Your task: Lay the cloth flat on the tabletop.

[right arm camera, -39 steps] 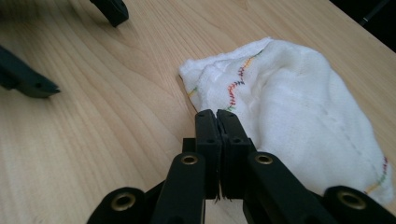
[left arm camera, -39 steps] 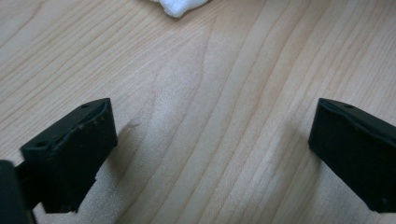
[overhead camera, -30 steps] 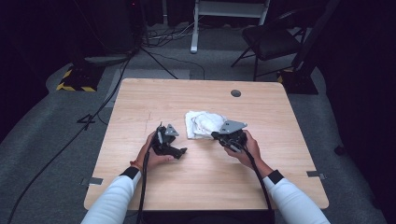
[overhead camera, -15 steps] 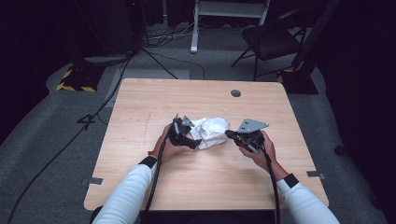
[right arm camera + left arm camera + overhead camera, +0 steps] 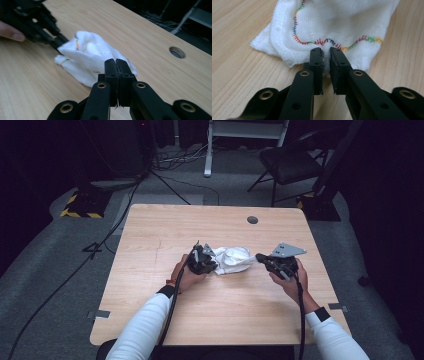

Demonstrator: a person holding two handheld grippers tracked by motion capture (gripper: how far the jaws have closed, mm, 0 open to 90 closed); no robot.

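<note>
At frame centre on the table [image 5: 150, 320], the left gripper [image 5: 325, 56] pinches only the white cloth [image 5: 342, 22] hem, which may slip free, while the right gripper [image 5: 116, 66] sits closed and empty.

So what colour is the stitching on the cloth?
Rainbow: red, green, blue, yellow on the white cloth, best in the left gripper view.

— What's different from a second ago?

— The left tool [image 5: 214, 265] has moved in from well short of the white cloth [image 5: 232, 260] and now pinches a fold of its near edge [image 5: 325, 60] between its jaws.

— And the other one?

— The right tool [image 5: 261, 257], which lay on the cloth's far side, has pulled back; its jaws are pressed together on nothing, just clear of it. The cloth has bunched up taller.
</note>
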